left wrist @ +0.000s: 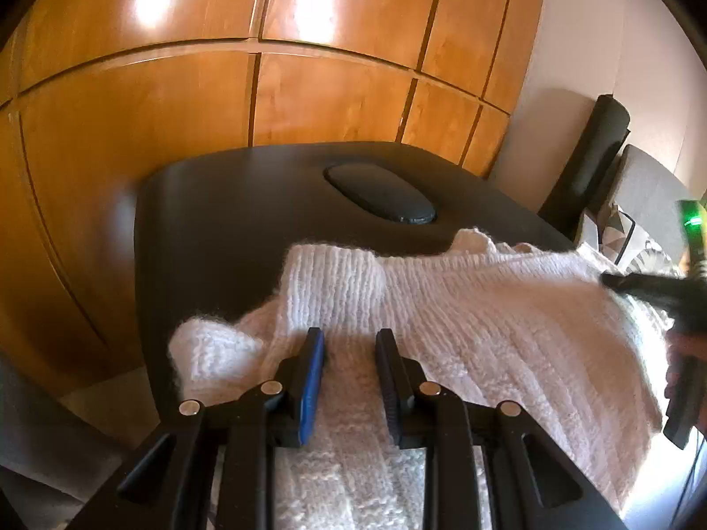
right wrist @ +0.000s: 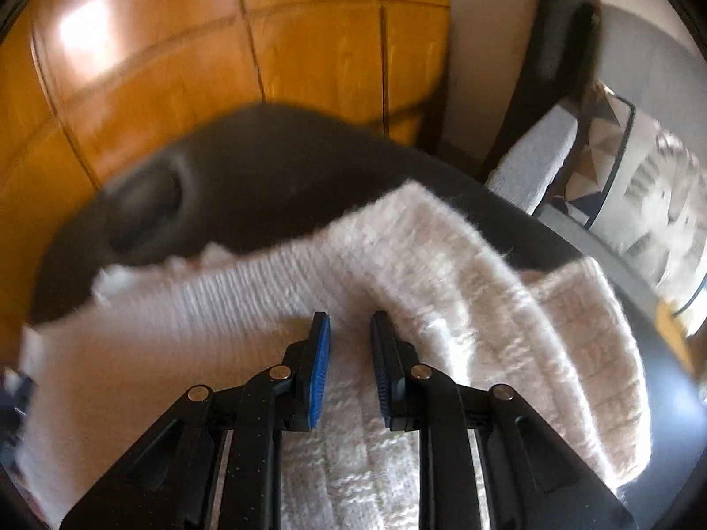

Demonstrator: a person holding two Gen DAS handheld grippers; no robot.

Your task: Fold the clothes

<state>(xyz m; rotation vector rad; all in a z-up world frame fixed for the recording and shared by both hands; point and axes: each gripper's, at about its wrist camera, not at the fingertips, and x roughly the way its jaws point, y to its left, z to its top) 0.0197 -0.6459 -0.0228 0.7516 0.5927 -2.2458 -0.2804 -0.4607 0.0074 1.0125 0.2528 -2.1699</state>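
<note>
A white chunky-knit sweater [left wrist: 464, 322] lies spread across a black padded surface [left wrist: 229, 221], which looks like a massage table with an oval face-hole plug [left wrist: 380, 194] set into it toward 12 o'clock. In the left wrist view the left claw [left wrist: 349, 344] sits over the near part of the knit, its blue-padded fingers [left wrist: 311, 380] standing a narrow gap apart with fabric showing between them — whether the pads actually pinch a fold cannot be told from here. A ribbed sleeve [left wrist: 331, 282] is folded across toward 11 o'clock of that claw, and a bunched bit of knit hangs at the surface's edge around 9 o'clock. At the 3 o'clock edge of the same view the right claw's dark body is a blurred shape above the sweater's far side. In the right wrist view the right claw [right wrist: 350, 327] is likewise narrowly parted over the sweater [right wrist: 229, 309], the knit passing under and between its fingers [right wrist: 320, 375] — a grip is not clear, and the picture is smeared. A thick folded band of knit [right wrist: 508, 287] curves from 12 o'clock round to 4 o'clock of that claw. Behind the surface stand glossy orange wooden wardrobe doors [left wrist: 176, 88], with a pale wall [left wrist: 596, 44] at 2 o'clock.
</note>
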